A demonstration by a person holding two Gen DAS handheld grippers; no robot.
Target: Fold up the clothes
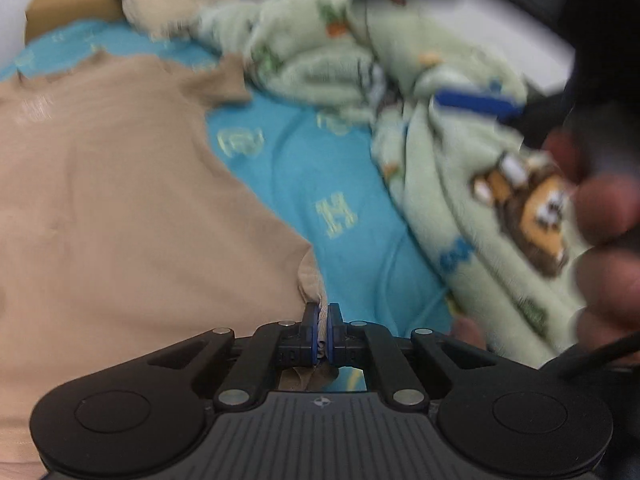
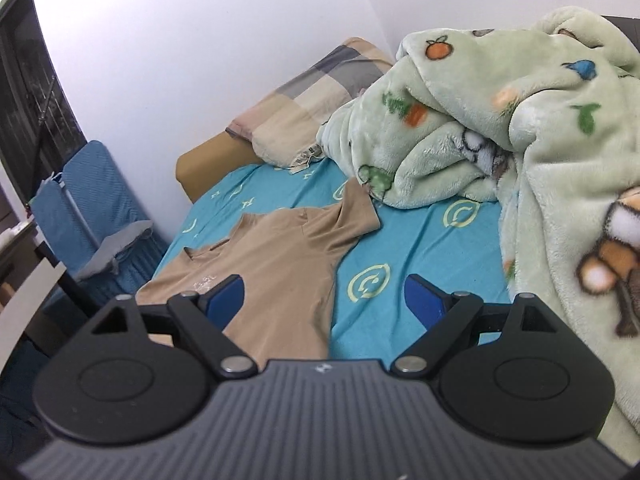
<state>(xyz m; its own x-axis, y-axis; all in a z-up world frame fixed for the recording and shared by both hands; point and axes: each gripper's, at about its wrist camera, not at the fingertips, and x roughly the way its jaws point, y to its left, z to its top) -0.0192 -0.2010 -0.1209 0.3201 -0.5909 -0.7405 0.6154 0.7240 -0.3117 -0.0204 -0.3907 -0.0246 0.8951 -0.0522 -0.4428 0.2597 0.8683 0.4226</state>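
A tan short-sleeved shirt (image 1: 120,184) lies spread flat on the turquoise bedsheet (image 1: 312,184). My left gripper (image 1: 322,312) is shut on a corner of the shirt's lower hem, and tan cloth shows pinched between its blue pads. In the right wrist view the same shirt (image 2: 272,256) lies ahead with its collar toward the far left. My right gripper (image 2: 324,300) hovers open above the shirt's near edge and the sheet, with nothing between its fingers. The right gripper's blue fingers (image 1: 476,102) and the hand (image 1: 604,216) that holds it show blurred at the right of the left wrist view.
A rumpled pale green fleece blanket (image 2: 520,128) with cartoon prints is heaped along the right of the bed. A checked pillow (image 2: 312,92) lies at the head by the white wall. A blue padded chair (image 2: 100,208) stands beside the bed at the left.
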